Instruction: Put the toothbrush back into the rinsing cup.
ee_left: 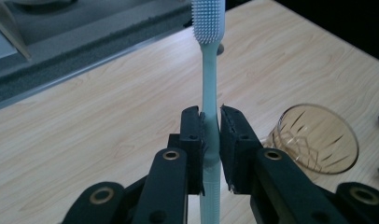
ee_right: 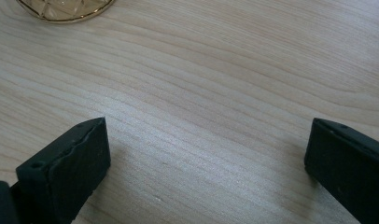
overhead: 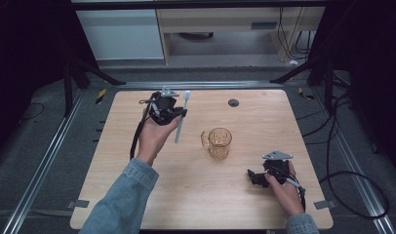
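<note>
The left gripper (ee_left: 211, 135) is clamping a pale toothbrush (ee_left: 209, 84) above the wooden table (overhead: 137, 195). The right gripper (ee_right: 206, 158) is resting wide apart beside an amber glass cup (overhead: 219, 143).

denim sleeves (overhead: 123, 195); black grippers with brass-ringed screws

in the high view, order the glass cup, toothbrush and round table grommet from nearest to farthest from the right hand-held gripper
From the right hand-held gripper:
1. glass cup, table centre, nearest.
2. toothbrush, clamped in the left hand-held gripper.
3. round grommet, near the far edge; close to the toothbrush, hard to rank.
</note>
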Demonstrator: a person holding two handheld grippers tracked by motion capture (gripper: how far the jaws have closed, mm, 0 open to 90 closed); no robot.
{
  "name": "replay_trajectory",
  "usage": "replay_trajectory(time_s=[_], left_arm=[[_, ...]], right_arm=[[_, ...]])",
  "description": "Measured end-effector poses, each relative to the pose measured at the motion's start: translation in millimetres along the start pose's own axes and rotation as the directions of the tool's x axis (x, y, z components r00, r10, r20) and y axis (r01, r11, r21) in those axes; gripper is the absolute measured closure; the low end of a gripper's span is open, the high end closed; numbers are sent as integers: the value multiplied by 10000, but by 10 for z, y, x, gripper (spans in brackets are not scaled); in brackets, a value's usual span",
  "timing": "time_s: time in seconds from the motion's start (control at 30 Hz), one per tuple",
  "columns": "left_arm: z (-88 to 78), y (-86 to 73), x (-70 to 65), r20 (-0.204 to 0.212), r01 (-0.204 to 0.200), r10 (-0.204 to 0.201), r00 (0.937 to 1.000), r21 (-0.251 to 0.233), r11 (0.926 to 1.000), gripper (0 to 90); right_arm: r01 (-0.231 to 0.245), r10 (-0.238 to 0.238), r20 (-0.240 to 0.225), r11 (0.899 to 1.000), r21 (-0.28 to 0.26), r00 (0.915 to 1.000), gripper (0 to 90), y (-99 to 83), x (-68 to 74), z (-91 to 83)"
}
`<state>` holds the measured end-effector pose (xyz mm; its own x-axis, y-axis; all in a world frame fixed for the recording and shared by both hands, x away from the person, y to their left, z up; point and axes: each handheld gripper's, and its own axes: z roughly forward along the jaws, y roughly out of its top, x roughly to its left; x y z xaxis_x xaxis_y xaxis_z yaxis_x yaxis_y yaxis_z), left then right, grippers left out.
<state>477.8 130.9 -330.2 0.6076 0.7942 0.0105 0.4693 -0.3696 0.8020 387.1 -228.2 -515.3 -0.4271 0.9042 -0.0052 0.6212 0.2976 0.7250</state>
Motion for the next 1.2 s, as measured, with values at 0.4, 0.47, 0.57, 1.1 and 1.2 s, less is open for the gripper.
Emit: replay_trajectory(time_s=[0.4, 0.47, 0.57, 1.1, 1.2], left_arm=[[17, 32, -158, -196, 23, -47, 9998, -1217, 9926, 792], [12, 28, -191, -274, -26, -14, 9996, -1451, 9894, 792], [4, 25, -220, -343, -50, -10, 9994, -1750, 9845, 792], [-11, 28, -352, -342, 87, -218, 9992, -3457, 9383, 793], [-14, 32, -378, -348, 59, -199, 9992, -3642, 9313, 792]], right_arm=[[80, -80, -57, 10000, 0, 10000, 6, 0, 1, 1], [84, -84, -67, 10000, 2, 9999, 6, 0, 2, 0], [100, -100, -83, 10000, -7, 9999, 6, 0, 2, 0], [156, -156, -147, 9999, 7, 9998, 7, 0, 6, -3], [204, -204, -174, 9998, -2, 9996, 7, 0, 4, -2]])
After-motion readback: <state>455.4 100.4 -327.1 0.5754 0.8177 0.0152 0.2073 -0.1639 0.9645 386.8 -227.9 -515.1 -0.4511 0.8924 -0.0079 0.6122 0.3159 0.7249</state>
